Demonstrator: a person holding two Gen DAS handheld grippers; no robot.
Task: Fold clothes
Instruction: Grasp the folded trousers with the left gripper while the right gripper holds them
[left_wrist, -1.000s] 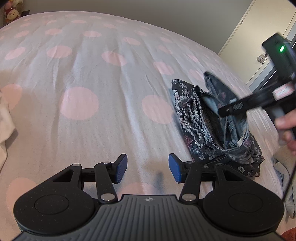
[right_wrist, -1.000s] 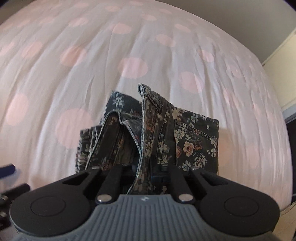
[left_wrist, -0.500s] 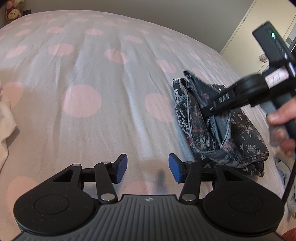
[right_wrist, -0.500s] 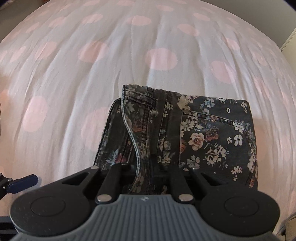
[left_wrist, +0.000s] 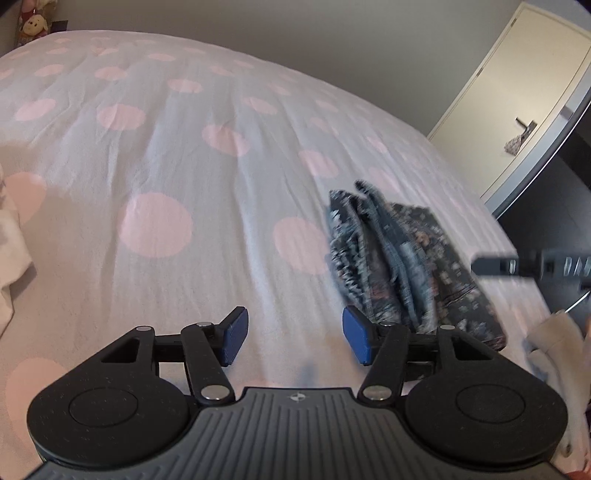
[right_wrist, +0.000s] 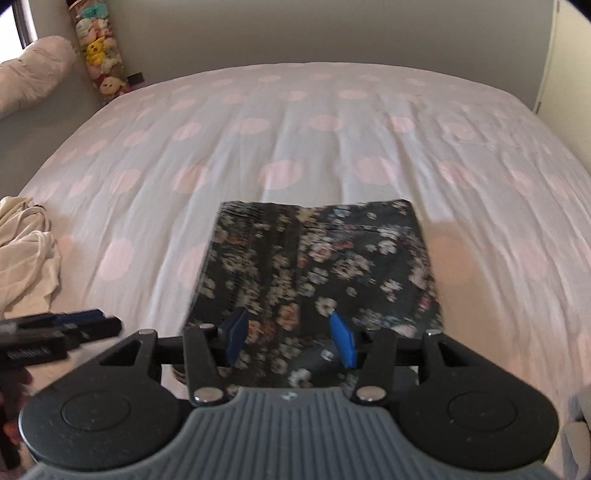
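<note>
The dark floral garment (right_wrist: 314, 258), printed with small pale and orange blossoms, lies folded into a compact, roughly rectangular stack flat on the pink-dotted bedspread (right_wrist: 295, 140), its layered, slightly ruffled fold edges (left_wrist: 354, 251) showing along one side.

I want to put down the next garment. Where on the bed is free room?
Free: the bedspread beyond the folded floral garment, and between it and the cream cloth at left. Crowded: near edge, where both grippers hover.
</note>
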